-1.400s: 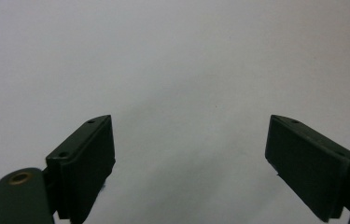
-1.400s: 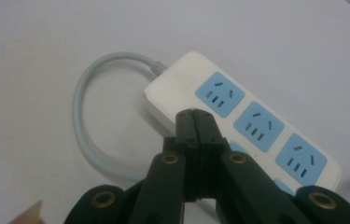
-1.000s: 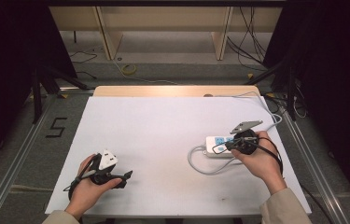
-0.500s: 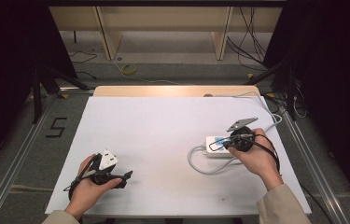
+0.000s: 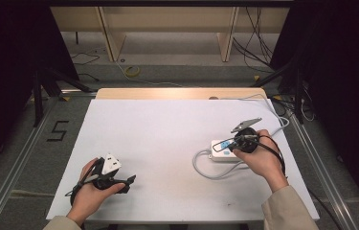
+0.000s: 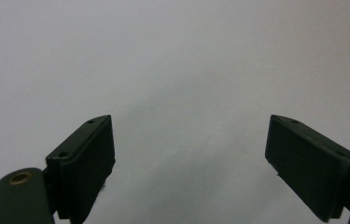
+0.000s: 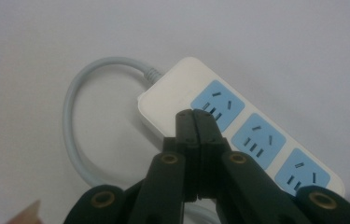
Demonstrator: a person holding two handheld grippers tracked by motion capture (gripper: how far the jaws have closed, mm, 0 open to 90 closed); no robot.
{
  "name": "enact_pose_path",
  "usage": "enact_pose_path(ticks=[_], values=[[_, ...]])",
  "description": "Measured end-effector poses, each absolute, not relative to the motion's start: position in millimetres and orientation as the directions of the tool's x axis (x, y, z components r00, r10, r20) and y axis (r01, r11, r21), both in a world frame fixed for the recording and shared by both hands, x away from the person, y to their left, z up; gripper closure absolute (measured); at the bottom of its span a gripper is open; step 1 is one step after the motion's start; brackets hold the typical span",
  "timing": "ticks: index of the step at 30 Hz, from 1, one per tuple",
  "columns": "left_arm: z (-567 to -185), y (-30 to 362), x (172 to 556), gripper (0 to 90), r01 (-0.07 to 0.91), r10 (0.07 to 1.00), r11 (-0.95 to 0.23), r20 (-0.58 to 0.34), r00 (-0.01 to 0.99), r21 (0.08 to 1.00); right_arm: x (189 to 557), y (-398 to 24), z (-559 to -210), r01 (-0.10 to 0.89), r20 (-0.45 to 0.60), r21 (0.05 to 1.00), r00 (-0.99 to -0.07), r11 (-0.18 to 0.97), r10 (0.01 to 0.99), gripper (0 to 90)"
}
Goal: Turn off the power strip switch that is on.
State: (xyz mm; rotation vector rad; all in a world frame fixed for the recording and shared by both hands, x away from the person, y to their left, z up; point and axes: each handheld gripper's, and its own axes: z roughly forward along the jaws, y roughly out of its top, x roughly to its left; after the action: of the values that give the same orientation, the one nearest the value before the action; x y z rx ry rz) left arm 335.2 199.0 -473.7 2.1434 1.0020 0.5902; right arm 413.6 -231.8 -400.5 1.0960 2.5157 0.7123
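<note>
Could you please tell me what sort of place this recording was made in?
Probably a lab or test bay set up for recording. A white-covered table stands between dark curtains, loose cables lie on the grey floor behind it, and a taped number marks the floor beside the table.

— Any room on the table (image 5: 167,139)?
— Plenty across the middle and left. On the right, the power strip (image 5: 222,151) and its looped cord (image 5: 201,165) block the way.
</note>
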Motion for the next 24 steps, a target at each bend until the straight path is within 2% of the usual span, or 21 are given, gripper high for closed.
enact_pose_path(ticks=[24], values=[[-473.4, 198.7, 335.1, 15.5, 0.478, 0.792, -0.471, 0.117, 0.599, 0.741, 423.9, -225.3, -403.1, 0.631, -0.06, 0.494, -0.661, 0.598, 0.748, 90.0]])
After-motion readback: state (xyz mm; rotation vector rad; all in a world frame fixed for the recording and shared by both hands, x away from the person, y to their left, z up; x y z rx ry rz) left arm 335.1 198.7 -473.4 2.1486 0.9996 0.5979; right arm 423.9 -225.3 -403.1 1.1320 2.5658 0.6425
